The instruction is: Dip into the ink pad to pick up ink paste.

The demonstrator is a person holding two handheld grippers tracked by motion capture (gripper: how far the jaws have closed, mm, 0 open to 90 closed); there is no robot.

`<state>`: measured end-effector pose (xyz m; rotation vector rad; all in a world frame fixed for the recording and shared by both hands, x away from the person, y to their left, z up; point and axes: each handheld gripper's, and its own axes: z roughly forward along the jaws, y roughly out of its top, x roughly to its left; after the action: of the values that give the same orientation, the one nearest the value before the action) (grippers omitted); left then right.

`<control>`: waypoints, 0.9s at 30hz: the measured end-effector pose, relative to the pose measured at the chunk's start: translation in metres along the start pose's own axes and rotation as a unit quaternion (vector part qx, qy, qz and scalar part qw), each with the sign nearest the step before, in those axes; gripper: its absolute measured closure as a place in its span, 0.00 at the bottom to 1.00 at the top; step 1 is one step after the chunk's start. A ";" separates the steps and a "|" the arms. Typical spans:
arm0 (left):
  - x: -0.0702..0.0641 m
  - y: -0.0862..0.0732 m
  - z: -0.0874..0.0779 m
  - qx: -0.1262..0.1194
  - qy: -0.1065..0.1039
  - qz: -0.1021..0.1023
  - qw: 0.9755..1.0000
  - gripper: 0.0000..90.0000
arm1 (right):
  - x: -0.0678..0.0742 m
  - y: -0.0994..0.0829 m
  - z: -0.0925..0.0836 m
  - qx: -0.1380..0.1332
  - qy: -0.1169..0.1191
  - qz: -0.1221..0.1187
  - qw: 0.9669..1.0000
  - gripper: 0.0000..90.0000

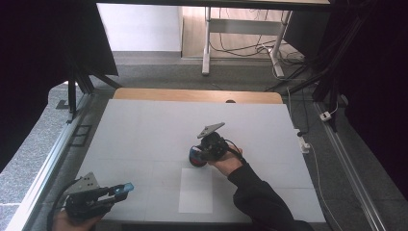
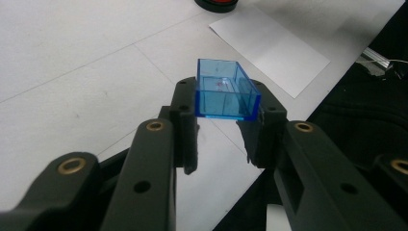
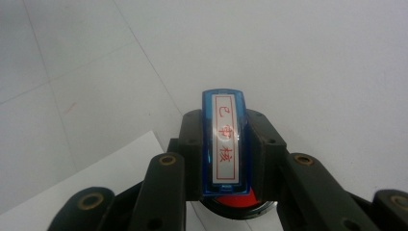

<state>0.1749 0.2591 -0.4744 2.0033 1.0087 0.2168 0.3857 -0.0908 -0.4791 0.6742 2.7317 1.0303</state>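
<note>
**Stamp on the pad, cap held aside**

The right gripper is clamped on a blue stamp and holds it on the red ink pad, just at 12 o'clock of the paper sheet. The left gripper is clamped on the clear blue cap, at 8 o'clock from the sheet, above the white table.
</note>
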 end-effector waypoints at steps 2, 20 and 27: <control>0.000 0.000 0.000 0.000 0.000 0.000 1.000 0.76 | 0.000 0.000 0.001 0.002 0.001 0.000 1.000 0.79; 0.000 0.000 0.000 0.001 0.000 0.000 1.000 0.76 | 0.006 0.001 0.006 0.020 -0.024 -0.010 0.999 0.80; 0.000 0.000 0.001 0.002 -0.001 0.000 1.000 0.76 | 0.009 0.001 0.007 0.025 -0.031 -0.025 0.999 0.80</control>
<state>0.1753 0.2587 -0.4746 2.0075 1.0083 0.2139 0.3801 -0.0820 -0.4829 0.6322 2.7153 0.9167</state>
